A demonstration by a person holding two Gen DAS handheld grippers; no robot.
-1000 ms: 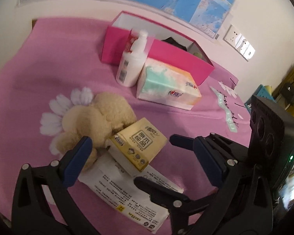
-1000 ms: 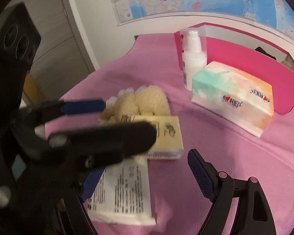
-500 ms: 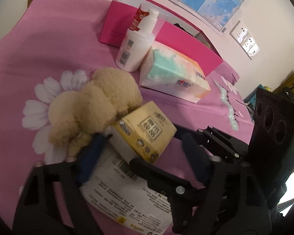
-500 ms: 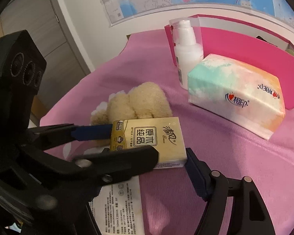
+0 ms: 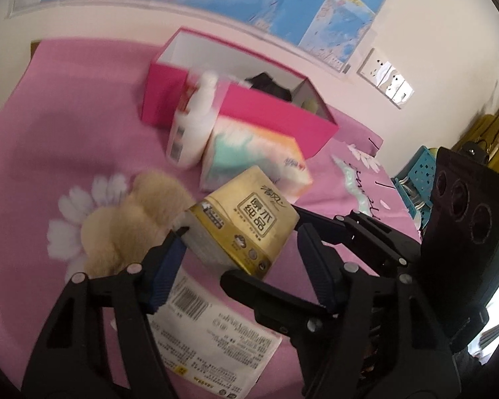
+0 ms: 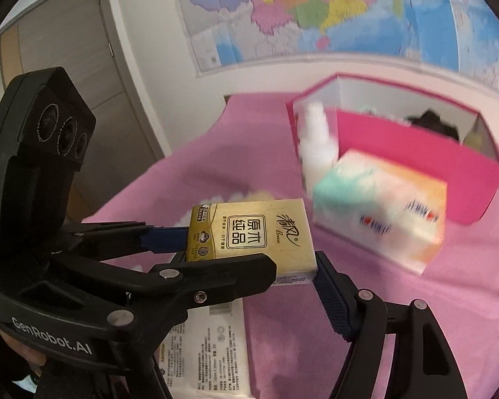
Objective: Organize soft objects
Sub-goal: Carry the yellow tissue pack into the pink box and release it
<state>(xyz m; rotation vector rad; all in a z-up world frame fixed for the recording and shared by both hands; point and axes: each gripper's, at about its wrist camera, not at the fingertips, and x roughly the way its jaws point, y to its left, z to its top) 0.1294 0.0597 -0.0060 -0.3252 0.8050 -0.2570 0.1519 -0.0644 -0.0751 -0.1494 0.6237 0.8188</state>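
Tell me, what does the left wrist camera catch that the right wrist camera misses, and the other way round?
Only the left wrist view shows the wall sockets and the teddy bear clearly. Only the right wrist view shows the door. Both show the gold tissue pack clamped by both grippers, the pink box and the pastel tissue pack.

Three tissue packs (image 5: 243, 222); one plush toy (image 5: 129, 226); one bottle (image 5: 193, 133); one pink box (image 5: 276, 116).

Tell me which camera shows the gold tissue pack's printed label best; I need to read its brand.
The right wrist view: the gold tissue pack faces the lens squarely, its label sharp and unobstructed. The left wrist view shows the same pack tilted, with the label angled and foreshortened, so the print is harder to read.
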